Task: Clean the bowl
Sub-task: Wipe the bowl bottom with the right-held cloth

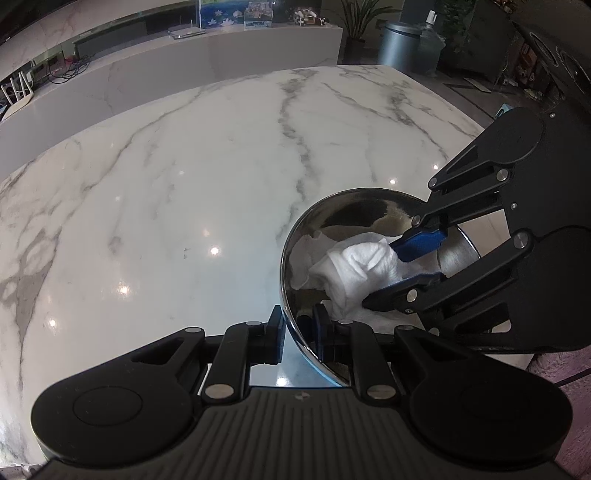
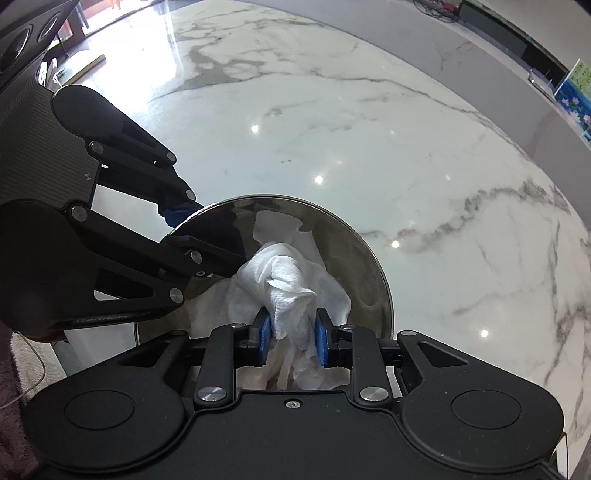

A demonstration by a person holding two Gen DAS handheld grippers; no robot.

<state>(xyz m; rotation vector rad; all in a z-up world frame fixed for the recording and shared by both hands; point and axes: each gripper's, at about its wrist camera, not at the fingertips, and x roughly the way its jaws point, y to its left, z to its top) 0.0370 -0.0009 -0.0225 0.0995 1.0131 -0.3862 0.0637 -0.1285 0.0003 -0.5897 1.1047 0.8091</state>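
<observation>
A shiny steel bowl rests on the marble table. My left gripper is shut on the bowl's near rim, one pad outside the wall and one inside. A crumpled white paper towel lies inside the bowl. My right gripper is shut on the towel, its blue pads pinching the wad from both sides. In the left wrist view the right gripper reaches into the bowl from the right. In the right wrist view the left gripper straddles the rim at the bowl's left.
The white marble table spreads far beyond the bowl. A pale counter runs behind it, with a grey bin and a potted plant past the far edge. Cloth lies at the near left.
</observation>
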